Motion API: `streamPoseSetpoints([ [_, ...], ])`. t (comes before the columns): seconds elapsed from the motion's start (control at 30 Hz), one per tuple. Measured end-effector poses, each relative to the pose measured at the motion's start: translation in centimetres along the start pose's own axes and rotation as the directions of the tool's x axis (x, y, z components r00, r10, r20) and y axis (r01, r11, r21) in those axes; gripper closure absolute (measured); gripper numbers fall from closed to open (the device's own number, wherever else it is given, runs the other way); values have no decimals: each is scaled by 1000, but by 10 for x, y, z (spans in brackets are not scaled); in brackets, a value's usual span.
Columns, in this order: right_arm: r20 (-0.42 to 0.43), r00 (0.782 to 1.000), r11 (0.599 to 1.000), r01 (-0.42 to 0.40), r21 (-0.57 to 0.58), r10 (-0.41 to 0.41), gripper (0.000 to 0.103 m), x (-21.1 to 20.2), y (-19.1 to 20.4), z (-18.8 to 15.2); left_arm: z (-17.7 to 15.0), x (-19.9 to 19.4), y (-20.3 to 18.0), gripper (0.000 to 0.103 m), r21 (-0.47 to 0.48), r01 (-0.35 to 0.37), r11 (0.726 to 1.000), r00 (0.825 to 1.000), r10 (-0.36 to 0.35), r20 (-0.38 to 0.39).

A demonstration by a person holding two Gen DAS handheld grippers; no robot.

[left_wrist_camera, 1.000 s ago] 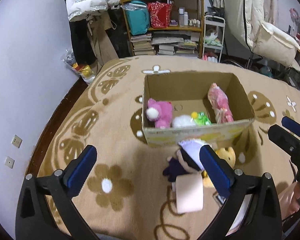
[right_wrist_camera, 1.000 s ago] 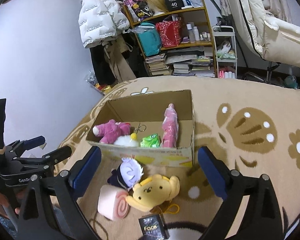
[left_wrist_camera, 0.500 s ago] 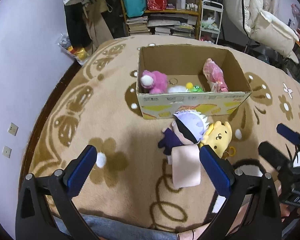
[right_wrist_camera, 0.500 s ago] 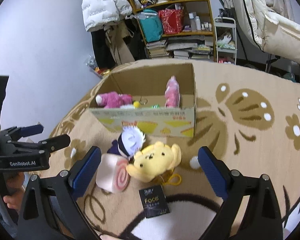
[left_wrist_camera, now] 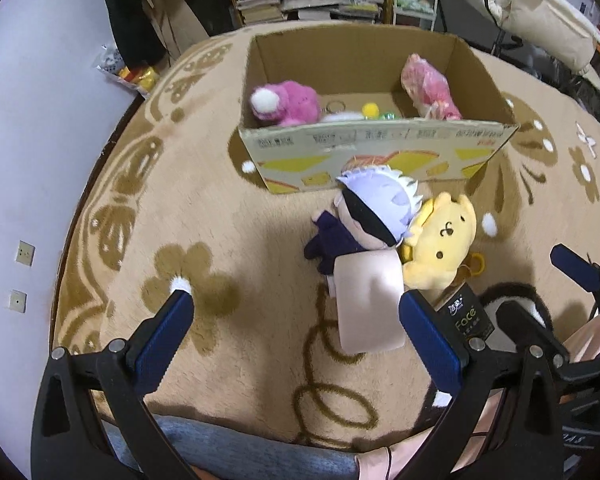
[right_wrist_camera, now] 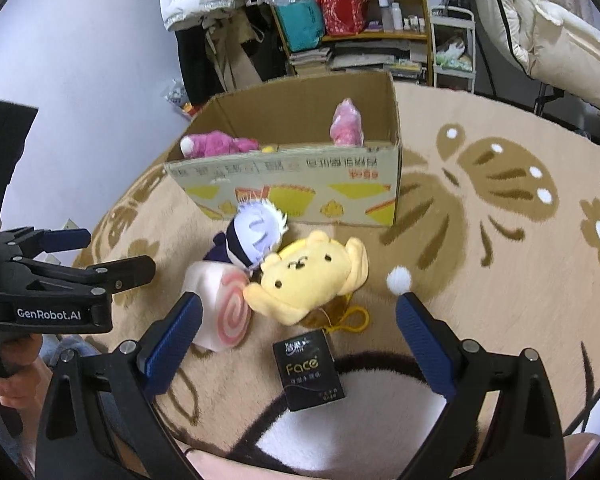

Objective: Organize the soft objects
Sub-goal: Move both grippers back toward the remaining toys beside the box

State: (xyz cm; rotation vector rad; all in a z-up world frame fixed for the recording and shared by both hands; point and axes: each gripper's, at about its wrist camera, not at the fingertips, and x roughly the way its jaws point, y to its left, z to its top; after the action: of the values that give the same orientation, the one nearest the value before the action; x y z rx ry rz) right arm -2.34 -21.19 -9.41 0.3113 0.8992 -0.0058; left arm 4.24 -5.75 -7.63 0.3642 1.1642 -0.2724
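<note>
While we hold both tools over the flowered rug [left_wrist_camera: 228, 216], neither one has anything in it: the left tool [left_wrist_camera: 296, 332] is spread wide, and the right tool [right_wrist_camera: 300, 328] is spread just as wide.

From the left wrist view, the cardboard box [left_wrist_camera: 376, 152] sits at about 12 o'clock. Inside it we've got a pink plush [left_wrist_camera: 286, 104] at the left end and a pink wrapped doll [left_wrist_camera: 430, 86] toward the right, with a few small bits between them that we can't make out.

Just in front of the box, a white-haired doll [left_wrist_camera: 370, 212] leans on a yellow dog plush [left_wrist_camera: 440, 240], the two touching. A pink swirl-roll plush [right_wrist_camera: 220, 308] lies against both, at roughly 1 o'clock between the left tool's fingers.

In the right wrist view, a black "Face" tissue pack [right_wrist_camera: 308, 368] lies on the rug between the right tool's fingers, just below the yellow dog.
</note>
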Motion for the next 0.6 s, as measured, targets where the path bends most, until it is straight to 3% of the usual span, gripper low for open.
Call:
streamPoseSetpoints([
  [0.37,-110,994,1000,3,30,0,2,27,-12,-13,2,25,-6,1,9,36,999,996,-35,-85],
  [0.6,-150,989,999,6,32,-2,2,37,-13,-18,4,31,-13,1,36,17,999,995,-14,-97],
])
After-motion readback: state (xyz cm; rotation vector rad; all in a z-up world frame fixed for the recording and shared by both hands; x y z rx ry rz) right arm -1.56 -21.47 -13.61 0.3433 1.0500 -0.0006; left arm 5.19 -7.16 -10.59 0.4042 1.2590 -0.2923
